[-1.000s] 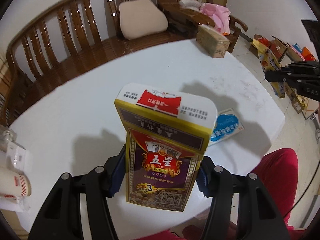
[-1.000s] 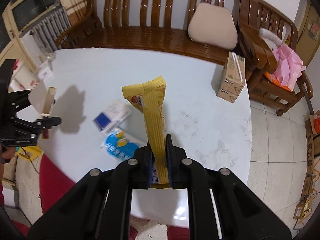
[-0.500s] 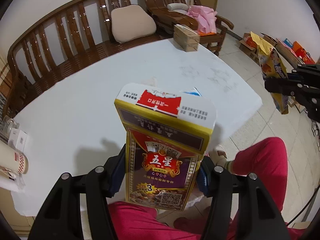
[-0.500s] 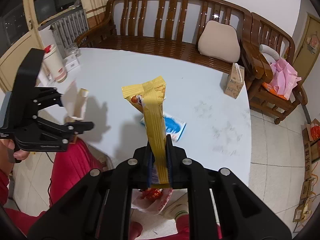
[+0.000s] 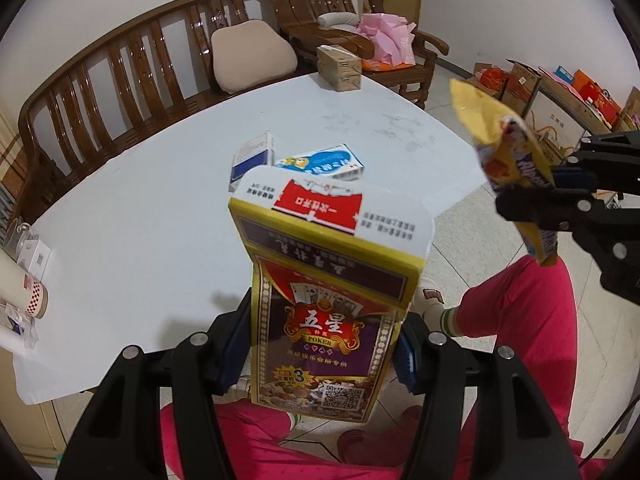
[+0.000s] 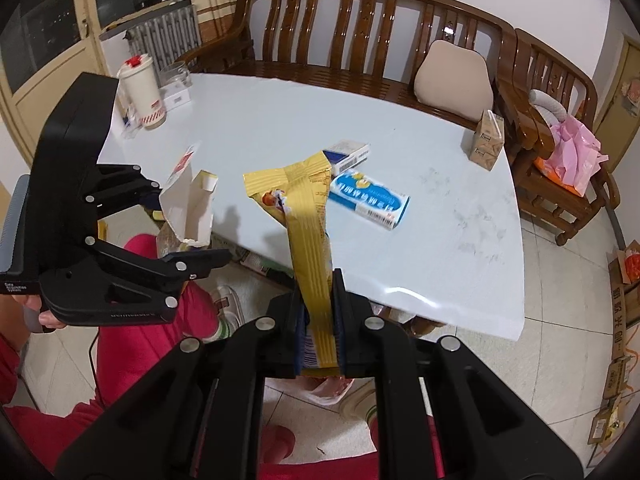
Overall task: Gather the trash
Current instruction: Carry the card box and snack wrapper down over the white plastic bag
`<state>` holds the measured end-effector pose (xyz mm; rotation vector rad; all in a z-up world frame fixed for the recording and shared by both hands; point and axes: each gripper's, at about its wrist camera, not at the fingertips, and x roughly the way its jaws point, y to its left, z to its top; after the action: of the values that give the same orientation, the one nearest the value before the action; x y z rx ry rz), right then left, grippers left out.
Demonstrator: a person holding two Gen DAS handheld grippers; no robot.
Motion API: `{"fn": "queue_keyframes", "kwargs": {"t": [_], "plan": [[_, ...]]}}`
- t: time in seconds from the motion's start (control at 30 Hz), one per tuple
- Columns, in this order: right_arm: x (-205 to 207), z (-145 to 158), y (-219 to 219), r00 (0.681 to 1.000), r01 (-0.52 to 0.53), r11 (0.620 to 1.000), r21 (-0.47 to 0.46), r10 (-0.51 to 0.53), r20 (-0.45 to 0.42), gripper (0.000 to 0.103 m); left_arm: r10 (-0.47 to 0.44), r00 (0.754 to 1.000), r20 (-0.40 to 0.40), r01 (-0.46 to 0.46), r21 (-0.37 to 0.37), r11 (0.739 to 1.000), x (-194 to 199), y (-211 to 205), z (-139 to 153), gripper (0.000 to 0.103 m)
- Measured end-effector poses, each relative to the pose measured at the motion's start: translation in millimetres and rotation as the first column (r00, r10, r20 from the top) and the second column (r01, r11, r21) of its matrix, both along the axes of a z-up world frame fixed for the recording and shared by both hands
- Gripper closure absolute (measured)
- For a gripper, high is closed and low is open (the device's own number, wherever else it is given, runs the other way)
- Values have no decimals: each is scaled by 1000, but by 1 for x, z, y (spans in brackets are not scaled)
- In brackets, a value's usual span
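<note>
My left gripper (image 5: 322, 354) is shut on an empty purple-and-yellow playing-card box (image 5: 324, 300), held upright off the near table edge; it also shows in the right wrist view (image 6: 188, 208). My right gripper (image 6: 318, 320) is shut on a flattened yellow snack wrapper (image 6: 304, 216), also seen in the left wrist view (image 5: 504, 152) at the right. Both are held above my red-trousered legs. On the white table (image 6: 280, 128) lie a blue-and-white carton (image 6: 370, 199) and a small blue-and-white box (image 6: 347, 155).
A brown carton (image 6: 486, 141) stands at the table's far corner. A white thermos (image 6: 141, 87) and small items sit at the left end. A wooden bench with a beige cushion (image 6: 454, 76) runs behind. Cardboard boxes (image 5: 560, 92) line the floor at the right.
Both grippers have pulled back from the table and risen with their loads. The blue carton and small box on the table now show in full beyond the card box.
</note>
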<state>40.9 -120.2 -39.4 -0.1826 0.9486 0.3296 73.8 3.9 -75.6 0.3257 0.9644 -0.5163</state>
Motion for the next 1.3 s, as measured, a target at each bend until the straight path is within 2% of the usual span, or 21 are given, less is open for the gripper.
{"fn": "queue_keyframes", "kwargs": {"t": [0.13,0.3,0.63,0.9,1.03,1.3], "plan": [[-11,-7,2,1000,-1,1000,-6,1,-15,91,1,1000,-4,-1,-19,1000,-14,-1,-5,45],[-23,-25,3,999,5,1000,-11,-6,-45,91,-4,1000,-11,4,-6,1000,-23,-5,-17,45],[-23,-68,1,993,31,999,-29,-34,-111,91,-9,998,-58,11,21,1000,-26,-13,-58,45],[-14,-107,-4,988,52,997,-65,-61,-144,91,-3,991,-136,7,30,1000,-17,-22,-103,45],[-9,-134,-7,981,63,996,-65,-74,-181,91,10,979,-202,-4,32,999,-9,-24,-132,45],[6,-185,-21,960,105,993,-59,-117,-256,91,36,962,-272,-18,68,998,5,-29,-183,45]]}}
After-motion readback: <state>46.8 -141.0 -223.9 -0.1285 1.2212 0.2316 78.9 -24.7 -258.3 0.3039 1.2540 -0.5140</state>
